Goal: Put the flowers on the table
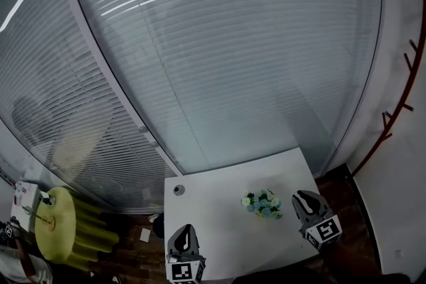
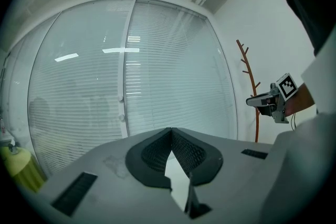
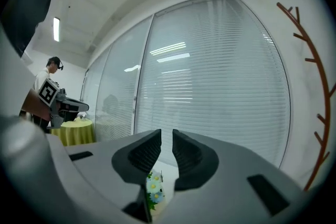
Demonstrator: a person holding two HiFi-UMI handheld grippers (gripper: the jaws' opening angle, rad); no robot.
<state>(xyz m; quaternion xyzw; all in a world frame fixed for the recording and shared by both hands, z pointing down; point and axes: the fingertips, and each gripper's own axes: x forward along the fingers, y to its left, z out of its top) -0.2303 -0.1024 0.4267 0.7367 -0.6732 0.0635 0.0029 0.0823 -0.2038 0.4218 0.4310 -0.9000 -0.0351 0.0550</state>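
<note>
A small bunch of blue, white and yellow flowers (image 1: 261, 203) lies on the white table (image 1: 219, 223), right of its middle. My right gripper (image 1: 301, 195) hovers just right of the flowers, apart from them. In the right gripper view its jaws stand a narrow gap apart (image 3: 167, 135) with nothing between the pads; the flowers (image 3: 154, 189) show below, through the gap. My left gripper (image 1: 188, 229) is at the table's front left, well away from the flowers. In the left gripper view its jaws (image 2: 170, 130) meet at the tips, empty.
A glass wall with blinds (image 1: 219, 56) runs behind the table. A round table with a yellow cloth (image 1: 54, 226) stands at lower left. A red-brown coat stand (image 1: 394, 113) is at the right. A small round fitting (image 1: 178, 189) sits near the table's far left corner.
</note>
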